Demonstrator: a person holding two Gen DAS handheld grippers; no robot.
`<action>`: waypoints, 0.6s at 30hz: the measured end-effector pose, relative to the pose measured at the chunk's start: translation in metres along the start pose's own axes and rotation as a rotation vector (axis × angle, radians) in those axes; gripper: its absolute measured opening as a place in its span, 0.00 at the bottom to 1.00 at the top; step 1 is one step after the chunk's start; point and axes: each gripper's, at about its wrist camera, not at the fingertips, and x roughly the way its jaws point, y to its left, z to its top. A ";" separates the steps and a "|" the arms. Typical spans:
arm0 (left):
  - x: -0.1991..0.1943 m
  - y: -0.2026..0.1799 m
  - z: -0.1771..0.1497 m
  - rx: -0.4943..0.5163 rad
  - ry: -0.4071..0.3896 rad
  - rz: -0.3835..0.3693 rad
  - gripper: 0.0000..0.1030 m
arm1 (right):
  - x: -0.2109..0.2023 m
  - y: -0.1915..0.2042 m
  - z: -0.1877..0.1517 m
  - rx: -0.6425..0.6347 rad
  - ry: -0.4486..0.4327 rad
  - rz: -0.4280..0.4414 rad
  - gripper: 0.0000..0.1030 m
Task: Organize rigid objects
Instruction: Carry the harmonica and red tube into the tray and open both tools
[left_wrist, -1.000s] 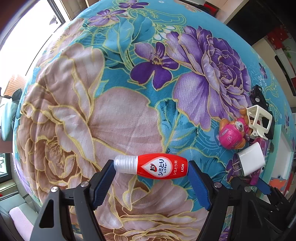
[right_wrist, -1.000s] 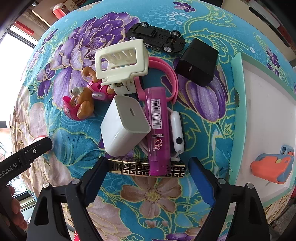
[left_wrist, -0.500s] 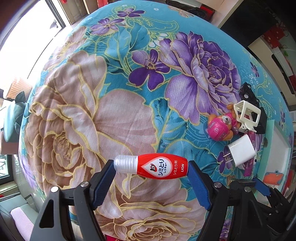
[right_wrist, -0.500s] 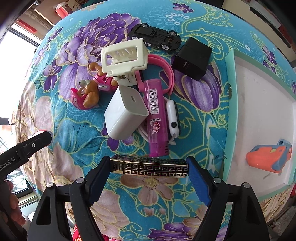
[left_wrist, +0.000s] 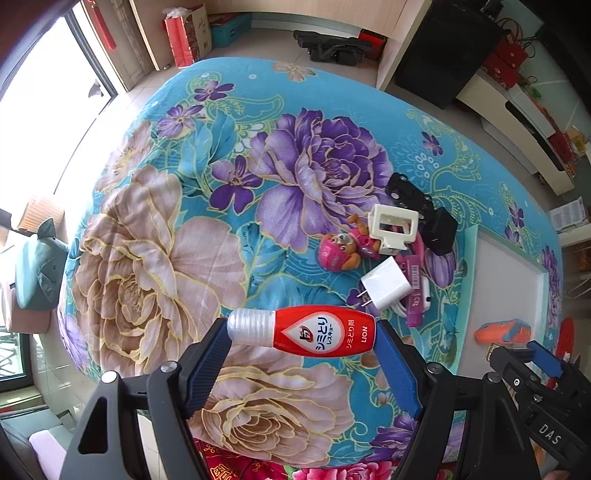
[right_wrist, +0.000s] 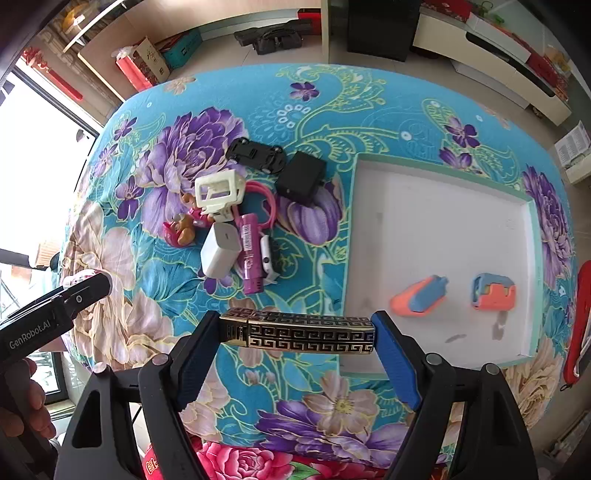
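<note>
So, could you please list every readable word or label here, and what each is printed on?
"LION" and "シミとりレスキュー": red bottle in the left tool.
"GenRobot.AI": left tool's body, right wrist view.
"DAS": right tool, left wrist view.
Purple tube: barcode print too small to read.

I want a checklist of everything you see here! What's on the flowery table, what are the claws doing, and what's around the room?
Surface: flowery cloth over the table.
Job's things: red bottle in the left claw; black-and-gold patterned bar in the right claw; white tray holding two orange-and-blue toys.
Clutter: pile with black toy car, black charger, cream clip, pink puppy toy, white charger, purple tube.
Grippers: both claws clamp their items end to end, lifted off the cloth.
Cables: pink cord looped in the pile.
Surroundings: window at left, red gift bag, shelves, tiled floor.
</note>
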 end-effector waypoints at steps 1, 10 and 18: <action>-0.003 -0.008 -0.001 0.010 -0.004 -0.003 0.78 | -0.011 -0.012 -0.001 0.006 -0.009 -0.006 0.80; -0.011 -0.095 0.000 0.127 -0.015 -0.040 0.78 | -0.044 -0.095 -0.006 0.106 -0.050 -0.033 0.80; 0.019 -0.174 0.003 0.234 0.020 -0.060 0.78 | -0.029 -0.165 -0.007 0.187 -0.025 -0.058 0.80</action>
